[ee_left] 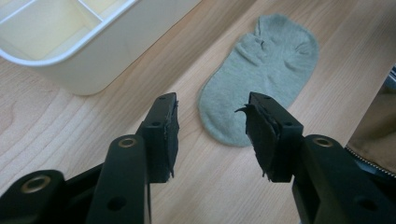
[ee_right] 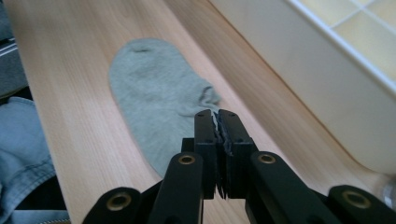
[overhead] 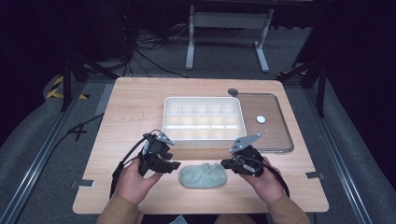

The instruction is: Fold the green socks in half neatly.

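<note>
A grey-green ankle sock [overhead: 204, 175] lies flat on the wooden table near the front edge, between my two grippers. My left gripper [overhead: 175, 164] is at the sock's left end, open; in the left gripper view its jaws [ee_left: 212, 109] stand wide apart just short of the sock [ee_left: 261, 70]. My right gripper [overhead: 225, 163] is at the sock's right end. In the right gripper view it [ee_right: 217, 114] is shut, jaws pressed together over the sock's [ee_right: 154, 93] near edge, with no cloth visibly pinched.
A white compartment tray [overhead: 203, 99] stands behind the sock, its wall close to both grippers [ee_left: 93, 60] [ee_right: 299, 60]. A clear lid [overhead: 275, 135] with a small white disc [overhead: 261, 119] lies to the tray's right. The table's front edge is just behind my hands.
</note>
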Demonstrator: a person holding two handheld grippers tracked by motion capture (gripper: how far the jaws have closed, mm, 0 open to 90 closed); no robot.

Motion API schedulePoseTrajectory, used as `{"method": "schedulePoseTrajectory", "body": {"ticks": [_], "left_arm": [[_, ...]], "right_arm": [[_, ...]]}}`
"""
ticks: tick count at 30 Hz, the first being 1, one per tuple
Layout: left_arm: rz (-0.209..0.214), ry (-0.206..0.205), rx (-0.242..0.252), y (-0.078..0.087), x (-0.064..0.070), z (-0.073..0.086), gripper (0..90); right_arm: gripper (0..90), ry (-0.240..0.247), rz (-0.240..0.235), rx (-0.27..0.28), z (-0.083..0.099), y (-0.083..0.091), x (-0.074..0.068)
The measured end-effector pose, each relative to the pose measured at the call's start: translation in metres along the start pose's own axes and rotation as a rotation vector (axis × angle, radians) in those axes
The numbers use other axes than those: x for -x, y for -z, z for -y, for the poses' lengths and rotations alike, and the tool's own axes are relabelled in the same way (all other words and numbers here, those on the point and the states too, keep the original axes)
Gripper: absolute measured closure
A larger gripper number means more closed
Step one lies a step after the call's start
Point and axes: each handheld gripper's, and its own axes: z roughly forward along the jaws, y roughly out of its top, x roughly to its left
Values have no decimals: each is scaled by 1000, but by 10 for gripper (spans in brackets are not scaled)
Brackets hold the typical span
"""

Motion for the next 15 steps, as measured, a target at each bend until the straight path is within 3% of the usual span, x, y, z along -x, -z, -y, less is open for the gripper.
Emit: {"method": "schedulePoseTrajectory", "body": {"ticks": [3, 12, 15], "left_arm": [[31, 13, -8, -1, -1, 0, 525], [-13, 3, -71, -24, 4, 2, 502], [16, 20, -80, -33, 3, 5, 504]], "right_arm": [[867, 16, -31, -12, -5, -13, -8], [867, 40, -69, -63, -12, -48, -25], [859, 60, -67, -76, -10, -59, -30]]}}
